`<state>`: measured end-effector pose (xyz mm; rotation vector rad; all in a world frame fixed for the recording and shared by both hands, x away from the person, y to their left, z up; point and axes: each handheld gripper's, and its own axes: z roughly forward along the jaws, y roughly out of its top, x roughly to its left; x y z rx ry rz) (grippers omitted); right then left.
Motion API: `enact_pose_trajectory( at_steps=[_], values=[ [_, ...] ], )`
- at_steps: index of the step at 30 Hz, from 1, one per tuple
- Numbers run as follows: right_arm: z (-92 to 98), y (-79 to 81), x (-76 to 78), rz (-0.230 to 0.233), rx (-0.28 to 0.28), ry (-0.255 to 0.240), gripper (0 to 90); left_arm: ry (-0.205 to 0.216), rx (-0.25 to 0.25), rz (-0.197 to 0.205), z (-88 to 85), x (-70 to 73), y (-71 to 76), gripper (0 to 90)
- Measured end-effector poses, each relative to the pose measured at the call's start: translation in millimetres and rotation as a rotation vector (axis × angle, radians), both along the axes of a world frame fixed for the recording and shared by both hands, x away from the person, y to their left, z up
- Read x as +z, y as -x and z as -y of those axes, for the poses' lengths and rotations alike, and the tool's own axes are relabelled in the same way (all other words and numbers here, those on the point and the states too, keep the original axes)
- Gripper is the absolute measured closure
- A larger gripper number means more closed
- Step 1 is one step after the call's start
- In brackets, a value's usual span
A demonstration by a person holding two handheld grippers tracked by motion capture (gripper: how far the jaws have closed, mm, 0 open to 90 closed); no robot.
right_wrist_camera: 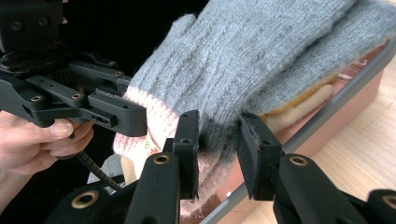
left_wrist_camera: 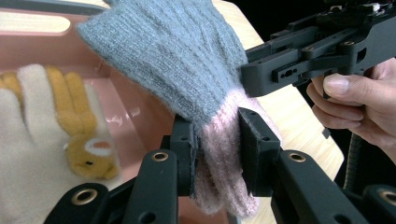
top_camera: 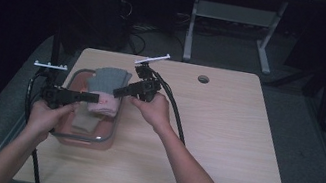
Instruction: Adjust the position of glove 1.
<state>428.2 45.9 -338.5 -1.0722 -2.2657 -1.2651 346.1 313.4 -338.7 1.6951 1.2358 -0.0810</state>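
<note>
Glove: grey knitted woollen glove with a pale pink cuff [top_camera: 107, 84] is hanging over the near rim of the tray, its grey fingers spreading away from the person and its cuff drooping between the two tools.
Tray: shallow pink rectangular plastic tray with a metal rim [top_camera: 113, 126] is sitting at the left side of the pale wooden counter [top_camera: 222, 147].
Other contents: cream and mustard-yellow knitted glove [left_wrist_camera: 51, 126] is lying flat on the tray floor, underneath the grey one.
Left tool: black two-jaw left tool [left_wrist_camera: 217, 144] is clenching the pink cuff, with both pads pressing into the wool.
Right tool: black two-jaw right tool [right_wrist_camera: 217, 149] is straddling the glove where grey meets pink; wool is lying between the jaws, but the right pad is standing clear of it, so this tool is looking released rather than gripping.
Hands: the person's left hand [top_camera: 45, 116] and right hand [top_camera: 155, 110] are each holding a tool by its handle, close together over the tray's near-right edge.
Step in hand: the glove is being lifted out of the tray, with the left tool carrying it while the right one is lining up a second hold.
Next move: probably the right tool is needing to close firmly on the knit beside the left grip, taking only this glove and not the cream one below.
</note>
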Motion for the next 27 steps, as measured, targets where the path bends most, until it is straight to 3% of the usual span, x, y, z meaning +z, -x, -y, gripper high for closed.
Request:
enact_pose_trajectory(
  at_steps=[8, 12, 22, 27],
  values=[
    [-2.2, -0.1, 0.1, 0.008, -0.003, 0.007, 69.8, 0.005, 0.025, 0.0, -11.5, -0.3, 0.7, 69.7],
    [-0.6, -0.4, 0.4, 0.007, -0.008, 0.003, 69.8, -0.017, 0.041, -0.009, -16.0, -4.3, 0.7, 69.9],
    [3.5, 1.3, -4.4, 0.0, -0.01, 0.015, 69.8, -0.067, 0.085, -0.053, -34.6, -21.3, -2.9, 69.9],
    [8.4, 2.2, -5.1, 0.006, -0.015, 0.022, 69.7, -0.098, 0.097, -0.097, -37.3, -32.4, -7.0, 69.8]
  ],
)
